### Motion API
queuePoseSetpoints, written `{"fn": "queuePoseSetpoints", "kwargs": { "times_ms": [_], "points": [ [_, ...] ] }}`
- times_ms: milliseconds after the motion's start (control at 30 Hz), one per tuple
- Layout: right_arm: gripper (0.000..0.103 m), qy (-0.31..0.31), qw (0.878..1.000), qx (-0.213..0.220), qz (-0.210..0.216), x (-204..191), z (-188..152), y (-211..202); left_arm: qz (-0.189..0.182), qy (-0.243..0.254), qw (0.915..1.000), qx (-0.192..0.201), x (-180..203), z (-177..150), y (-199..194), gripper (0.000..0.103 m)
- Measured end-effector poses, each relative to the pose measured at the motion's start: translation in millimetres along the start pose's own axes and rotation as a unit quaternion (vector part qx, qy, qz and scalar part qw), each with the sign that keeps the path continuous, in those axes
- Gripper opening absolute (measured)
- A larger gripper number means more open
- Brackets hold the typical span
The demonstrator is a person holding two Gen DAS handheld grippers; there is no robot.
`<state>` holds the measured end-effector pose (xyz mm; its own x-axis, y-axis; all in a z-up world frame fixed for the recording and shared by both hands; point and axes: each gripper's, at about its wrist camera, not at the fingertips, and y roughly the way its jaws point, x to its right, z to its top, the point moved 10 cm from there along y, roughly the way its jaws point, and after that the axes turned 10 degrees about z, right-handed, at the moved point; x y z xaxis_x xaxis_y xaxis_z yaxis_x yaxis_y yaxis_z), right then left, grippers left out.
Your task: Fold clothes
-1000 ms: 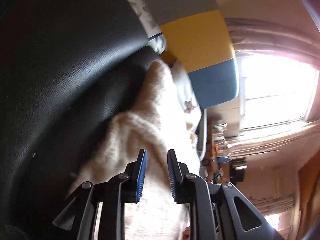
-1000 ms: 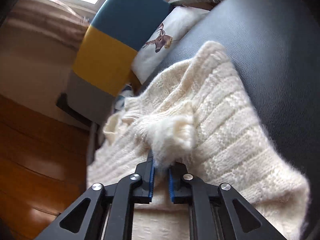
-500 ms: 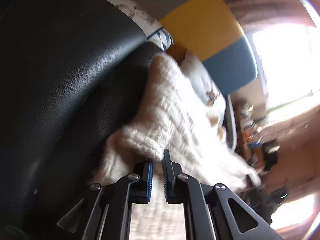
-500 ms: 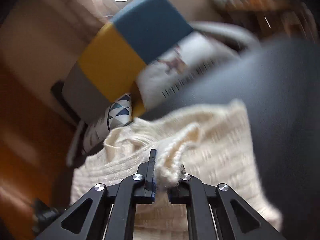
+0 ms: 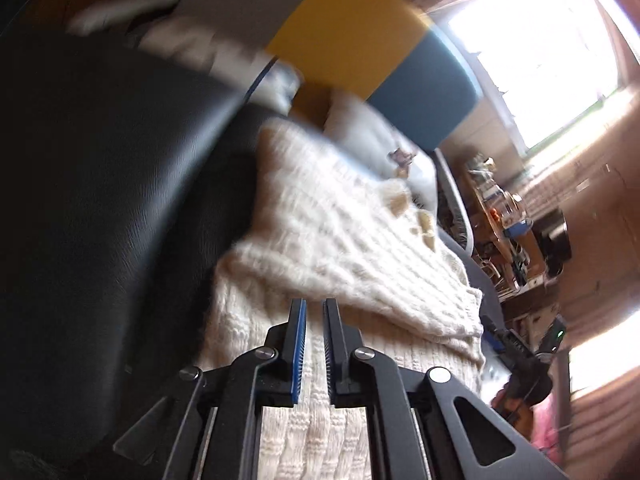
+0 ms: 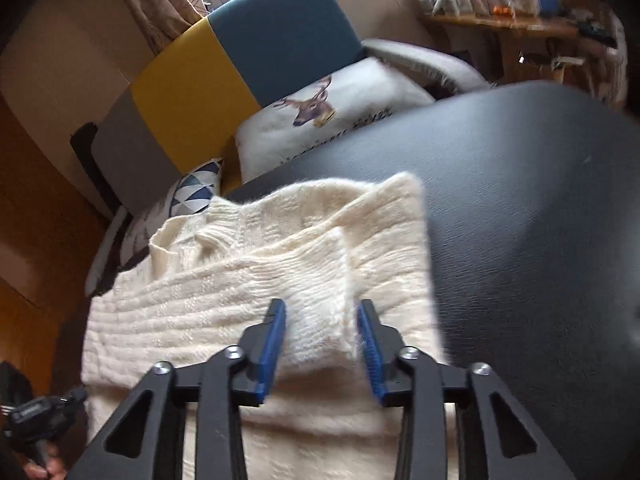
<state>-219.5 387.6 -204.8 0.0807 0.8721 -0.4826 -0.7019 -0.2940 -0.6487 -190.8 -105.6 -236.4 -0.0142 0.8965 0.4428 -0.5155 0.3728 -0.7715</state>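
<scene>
A cream knitted sweater (image 5: 340,232) lies on a black leather seat (image 5: 100,160). One sleeve is folded across its body. My left gripper (image 5: 314,308) hangs just above the sweater, below the folded sleeve's edge. It is shut, with only a thin slit between the blue pads and no cloth in it. In the right wrist view the sweater (image 6: 200,300) fills the middle, and the other sleeve's cuff (image 6: 316,280) lies flat on it. My right gripper (image 6: 322,312) is over that cuff with its jaws opening. The cuff lies between the pads, which do not press on it.
Behind the seat stands an armchair (image 6: 248,64) with grey, yellow and blue panels, holding a deer-print cushion (image 6: 320,108) and a triangle-print cushion (image 6: 196,192). A cluttered wooden table (image 6: 520,20) is at the far right. A bright window (image 5: 540,48) glares in the left view.
The right gripper held the sleeve cuff pinched, then opened and let it drop flat on the sweater. The left gripper went from open to shut and lifted. Both views rolled.
</scene>
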Motion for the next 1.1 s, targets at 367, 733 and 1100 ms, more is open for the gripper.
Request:
{"fn": "queuePoseSetpoints", "kwargs": {
  "times_ms": [367, 733, 1100],
  "points": [
    [0.046, -0.189, 0.98, -0.054, -0.032, -76, 0, 26, 0.092, 0.1, 0.9904, -0.028, 55, 31, 83, 0.014],
    [0.052, -0.203, 0.974, -0.08, -0.058, -65, -12, 38, 0.01, 0.044, 0.9982, 0.039, 36, 32, 48, 0.016],
    [0.052, -0.217, 0.898, -0.244, 0.295, -301, -38, 115, 0.005, 0.059, 0.9973, 0.044, 29, 27, 65, 0.017]
  ]
}}
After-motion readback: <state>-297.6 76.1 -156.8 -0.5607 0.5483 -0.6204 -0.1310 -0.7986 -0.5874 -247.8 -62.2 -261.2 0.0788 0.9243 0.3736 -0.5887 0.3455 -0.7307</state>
